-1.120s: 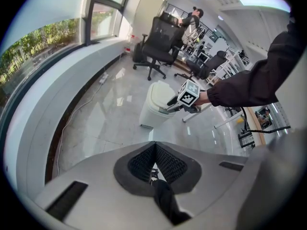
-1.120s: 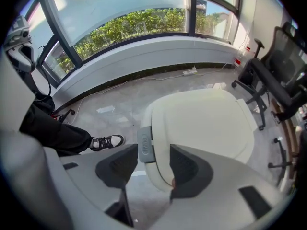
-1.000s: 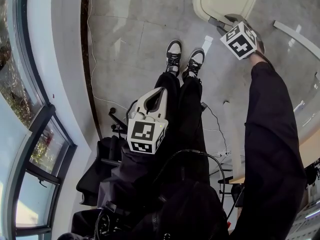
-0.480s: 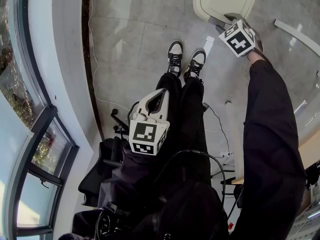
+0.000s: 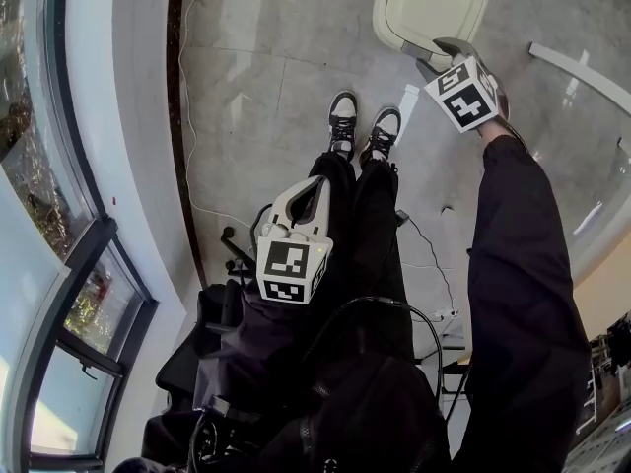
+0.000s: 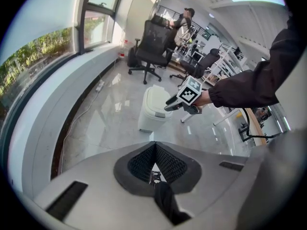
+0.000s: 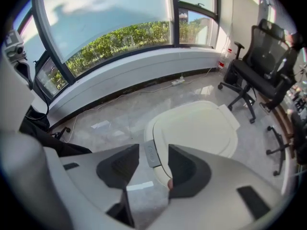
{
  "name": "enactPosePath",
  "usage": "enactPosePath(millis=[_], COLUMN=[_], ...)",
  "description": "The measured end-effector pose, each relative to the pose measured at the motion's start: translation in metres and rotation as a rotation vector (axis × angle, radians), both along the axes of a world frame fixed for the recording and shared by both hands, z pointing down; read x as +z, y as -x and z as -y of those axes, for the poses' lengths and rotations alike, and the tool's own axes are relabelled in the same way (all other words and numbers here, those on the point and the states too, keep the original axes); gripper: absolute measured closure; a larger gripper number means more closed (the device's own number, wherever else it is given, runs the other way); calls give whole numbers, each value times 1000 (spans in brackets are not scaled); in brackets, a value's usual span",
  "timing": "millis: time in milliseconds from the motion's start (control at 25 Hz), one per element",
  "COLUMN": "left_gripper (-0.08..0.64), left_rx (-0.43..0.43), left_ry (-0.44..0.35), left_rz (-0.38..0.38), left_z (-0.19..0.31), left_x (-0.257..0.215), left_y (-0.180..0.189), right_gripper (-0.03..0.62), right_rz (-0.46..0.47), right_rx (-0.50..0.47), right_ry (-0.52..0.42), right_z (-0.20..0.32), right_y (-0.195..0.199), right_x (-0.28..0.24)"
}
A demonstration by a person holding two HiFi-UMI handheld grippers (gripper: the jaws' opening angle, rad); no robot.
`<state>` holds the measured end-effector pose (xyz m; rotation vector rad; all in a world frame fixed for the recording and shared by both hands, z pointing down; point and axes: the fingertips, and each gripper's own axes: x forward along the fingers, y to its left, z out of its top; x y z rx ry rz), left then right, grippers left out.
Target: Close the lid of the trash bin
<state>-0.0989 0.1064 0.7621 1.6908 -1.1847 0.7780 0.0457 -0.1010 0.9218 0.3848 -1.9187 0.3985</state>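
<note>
The cream trash bin [image 5: 434,3] is sitting on the floor [image 5: 256,87] at the far right with its lid [image 7: 201,128] down, hiding any contents, while the right claw [image 7: 152,161] is hovering open over the bin's grey front tab [image 7: 151,150] and the left claw [image 6: 154,146] is hanging closed and empty near the person's legs [image 5: 370,225].

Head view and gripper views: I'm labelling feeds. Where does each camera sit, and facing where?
Head view: on the head, facing steeply down; shows shoes, sleeve, left gripper, right gripper, trash bin.
Left gripper view: at the lap, facing across the floor to the bin; jaws shut.
Right gripper view: above the bin, looking down on its lid; jaws apart.
All show the bin.
</note>
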Motion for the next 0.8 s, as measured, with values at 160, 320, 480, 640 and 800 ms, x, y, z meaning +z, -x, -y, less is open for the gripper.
enactPosePath(millis=[160, 320, 480, 640, 800], left_gripper=[558, 558, 558, 558, 558], left_rx=[22, 47, 68, 48, 59], left_ry=[-77, -192, -300, -371, -488], left_rz=[-12, -19, -31, -49, -80], left_z=[31, 76, 112, 134, 157], left_x=[-40, -92, -147, -208, -280], left_y=[-11, -19, -27, -35, -54], right_gripper=[498, 584, 586, 586, 586], right_rz=[91, 197, 281, 330, 375], right_rx=[88, 250, 358, 433, 510], right_ry=[-91, -171, -266, -361, -464], right_z=[3, 14, 20, 8, -3], right_y=[1, -8, -21, -31, -42], right_x=[-73, -157, -246, -336, -420])
